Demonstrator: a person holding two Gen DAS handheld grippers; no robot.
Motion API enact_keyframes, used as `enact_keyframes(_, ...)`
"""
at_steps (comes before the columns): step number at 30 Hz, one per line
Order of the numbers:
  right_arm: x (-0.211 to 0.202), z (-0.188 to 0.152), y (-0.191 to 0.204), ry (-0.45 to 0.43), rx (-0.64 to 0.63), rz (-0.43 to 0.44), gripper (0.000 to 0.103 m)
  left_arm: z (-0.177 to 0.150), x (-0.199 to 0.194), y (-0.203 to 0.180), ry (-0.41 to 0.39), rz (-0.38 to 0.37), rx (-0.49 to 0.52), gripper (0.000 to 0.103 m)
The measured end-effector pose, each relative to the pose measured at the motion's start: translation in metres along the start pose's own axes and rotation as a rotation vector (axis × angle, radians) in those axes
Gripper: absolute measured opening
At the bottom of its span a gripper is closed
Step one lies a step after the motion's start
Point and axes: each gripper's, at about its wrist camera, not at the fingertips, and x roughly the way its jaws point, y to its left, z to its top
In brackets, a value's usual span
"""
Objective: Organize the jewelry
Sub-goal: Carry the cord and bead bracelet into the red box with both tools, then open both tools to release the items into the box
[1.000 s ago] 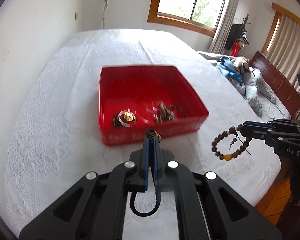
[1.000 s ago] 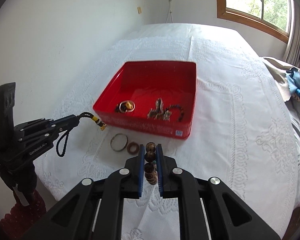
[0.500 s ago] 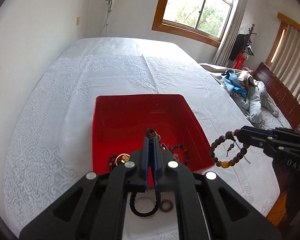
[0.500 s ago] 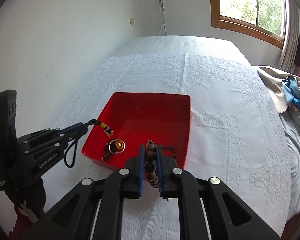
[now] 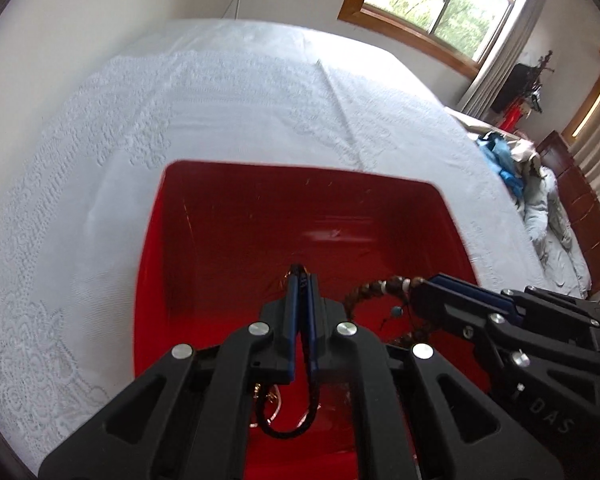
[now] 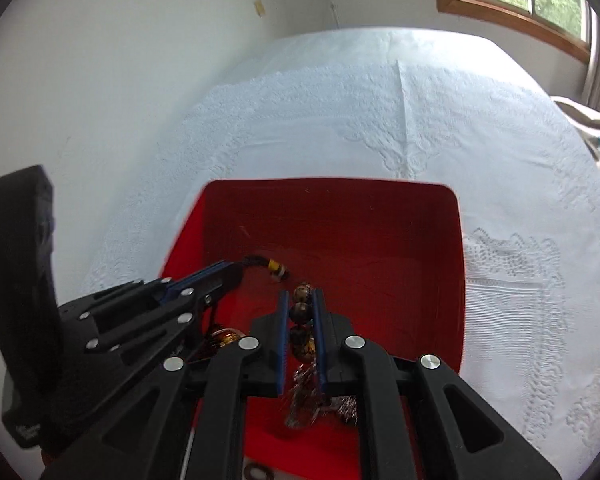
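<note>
L tongs (image 5: 301, 280) pinch black cord bracelet (image 5: 286, 428), loop hanging behind tips; R tongs (image 6: 301, 300) pinch wooden bead bracelet (image 6: 301, 312). Both held over red tray (image 6: 456, 280) near bed (image 6: 400, 112) front edge, likely so pieces drop inside w/ other jewelry. Release not yet done.

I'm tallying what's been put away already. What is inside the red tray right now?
On the floor of the red tray, a gold-topped piece and a tangled metallic piece show. Both grippers, still clamping bracelets above it, cover the rest of the near end.
</note>
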Motion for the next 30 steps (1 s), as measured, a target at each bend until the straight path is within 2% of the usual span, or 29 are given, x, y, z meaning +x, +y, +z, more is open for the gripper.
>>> enact_keyframes(2,0.018,0.003,-0.012,0.034,0.003,-0.04,0.012,-0.001,0.011,0.002,0.026,0.021,-0.003,0.006)
enact_keyframes(4,0.022,0.001,-0.019,0.027,0.003,-0.095,0.015,-0.003,0.014,0.003,0.043,0.016,-0.004,0.009)
enact_keyframes(8,-0.001,-0.014,-0.026,-0.058,-0.009,-0.114,0.015,-0.013,-0.003,0.011,0.007,0.007,-0.008,0.033)
enact_keyframes(9,-0.011,-0.02,-0.026,-0.089,-0.017,-0.116,0.015,-0.015,-0.007,0.013,-0.001,0.008,-0.011,0.035)
enact_keyframes(11,-0.031,-0.037,-0.024,-0.145,-0.031,-0.117,0.025,-0.025,-0.023,0.016,-0.026,0.016,-0.014,0.037)
enact_keyframes(13,-0.045,-0.051,-0.023,-0.183,-0.035,-0.106,0.046,-0.038,-0.04,0.019,-0.045,0.013,-0.011,0.044)
enact_keyframes(14,-0.054,-0.063,-0.021,-0.202,-0.036,-0.106,0.049,-0.045,-0.048,0.021,-0.058,0.016,-0.015,0.051)
enact_keyframes(15,-0.06,-0.072,-0.02,-0.214,-0.038,-0.108,0.053,-0.051,-0.054,0.023,-0.07,0.023,-0.019,0.062)
enact_keyframes(17,-0.07,-0.088,-0.016,-0.229,-0.038,-0.099,0.064,-0.07,-0.07,0.026,-0.105,0.047,-0.012,0.079)
enact_keyframes(18,-0.073,-0.091,-0.012,-0.233,-0.036,-0.091,0.073,-0.075,-0.075,0.027,-0.112,0.052,-0.007,0.081)
enact_keyframes(19,-0.076,-0.1,-0.01,-0.234,-0.033,-0.086,0.077,-0.084,-0.081,0.028,-0.117,0.066,0.0,0.083)
enact_keyframes(20,-0.078,-0.109,-0.008,-0.231,-0.037,-0.083,0.078,-0.096,-0.088,0.029,-0.126,0.079,0.006,0.089)
enact_keyframes(22,-0.078,-0.118,-0.001,-0.214,-0.046,-0.081,0.087,-0.113,-0.099,0.033,-0.136,0.096,0.005,0.091)
enact_keyframes(27,-0.079,-0.154,0.01,-0.166,-0.054,-0.073,0.1,-0.145,-0.116,0.044,-0.144,0.139,-0.023,0.093)
enact_keyframes(30,-0.076,-0.168,0.019,-0.128,-0.058,-0.103,0.099,-0.162,-0.125,0.05,-0.148,0.147,-0.028,0.094)
